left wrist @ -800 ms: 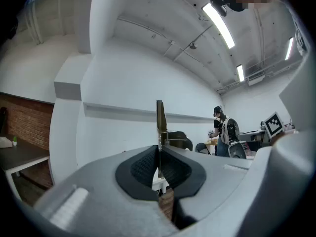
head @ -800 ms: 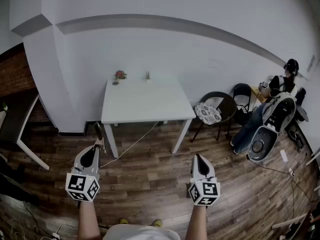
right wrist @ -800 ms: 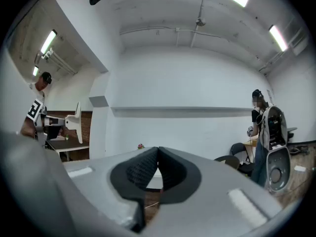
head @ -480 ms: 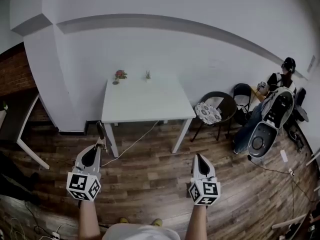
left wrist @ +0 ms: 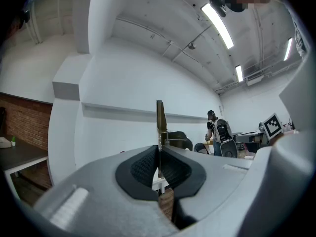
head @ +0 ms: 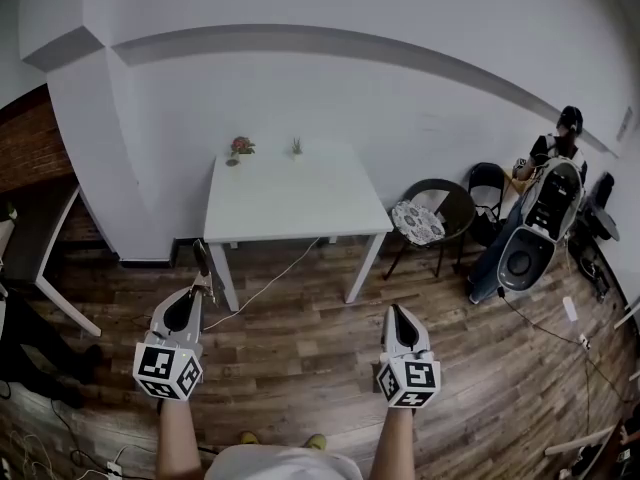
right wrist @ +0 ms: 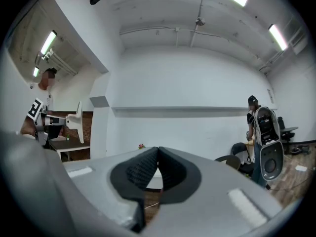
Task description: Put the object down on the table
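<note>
White table [head: 290, 203] stands against the white wall [head: 300, 88] on wood floor [head: 300, 343]. Short of the table, left gripper [head: 204, 288] is clamped on a thin flat object [head: 201, 258]. Right gripper [head: 395, 314] beside it is closed and empty.

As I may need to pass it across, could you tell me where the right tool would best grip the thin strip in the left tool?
Probably the free end of the thin strip, which juts beyond the left tool. It is flat and stands edge-on between shut jaws, so the right tool, shut and empty, should open and close across its flat faces from the right.
</note>
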`<control>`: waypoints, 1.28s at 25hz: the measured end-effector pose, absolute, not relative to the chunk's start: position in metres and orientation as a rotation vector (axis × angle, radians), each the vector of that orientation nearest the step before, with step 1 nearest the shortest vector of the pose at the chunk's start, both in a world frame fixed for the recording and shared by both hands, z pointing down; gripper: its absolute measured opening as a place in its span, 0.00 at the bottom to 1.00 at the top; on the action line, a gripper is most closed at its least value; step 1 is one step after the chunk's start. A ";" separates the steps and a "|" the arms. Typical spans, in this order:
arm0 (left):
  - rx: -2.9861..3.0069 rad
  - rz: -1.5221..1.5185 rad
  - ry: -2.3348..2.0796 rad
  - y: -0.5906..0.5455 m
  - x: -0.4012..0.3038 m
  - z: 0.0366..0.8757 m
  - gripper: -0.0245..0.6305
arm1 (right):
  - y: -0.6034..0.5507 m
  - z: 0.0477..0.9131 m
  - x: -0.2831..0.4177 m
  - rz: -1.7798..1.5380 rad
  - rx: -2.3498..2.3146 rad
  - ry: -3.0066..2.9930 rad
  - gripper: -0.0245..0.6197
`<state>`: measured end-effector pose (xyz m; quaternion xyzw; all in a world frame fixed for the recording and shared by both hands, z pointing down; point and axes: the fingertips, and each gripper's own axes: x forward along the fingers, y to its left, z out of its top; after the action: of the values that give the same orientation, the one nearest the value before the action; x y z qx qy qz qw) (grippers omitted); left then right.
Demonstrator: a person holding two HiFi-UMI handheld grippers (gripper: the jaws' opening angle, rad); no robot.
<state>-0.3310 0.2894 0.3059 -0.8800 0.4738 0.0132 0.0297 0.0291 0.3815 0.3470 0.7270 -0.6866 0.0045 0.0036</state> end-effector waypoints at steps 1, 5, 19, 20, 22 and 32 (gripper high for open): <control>-2.714 0.040 1.459 0.291 -0.330 0.305 0.05 | 0.383 0.345 0.028 0.005 2.275 -2.162 0.04; -2.717 0.039 1.452 0.287 -0.327 0.301 0.05 | 0.377 0.339 0.024 -0.001 2.259 -2.193 0.04; -2.696 0.029 1.474 0.291 -0.272 0.298 0.05 | 0.371 0.343 0.073 0.014 2.222 -2.245 0.04; -2.695 0.029 1.481 0.291 -0.267 0.299 0.05 | 0.371 0.344 0.079 0.018 2.219 -2.251 0.04; -2.689 0.027 1.491 0.295 -0.254 0.300 0.05 | 0.372 0.347 0.091 0.027 2.210 -2.266 0.04; -2.673 0.020 1.506 0.307 -0.213 0.308 0.05 | 0.376 0.361 0.125 0.063 2.171 -2.344 0.04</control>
<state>-0.2127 0.3072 0.3082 -0.8707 0.4904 0.0064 0.0366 0.1248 0.3758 0.3606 0.6791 -0.7333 0.0198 -0.0271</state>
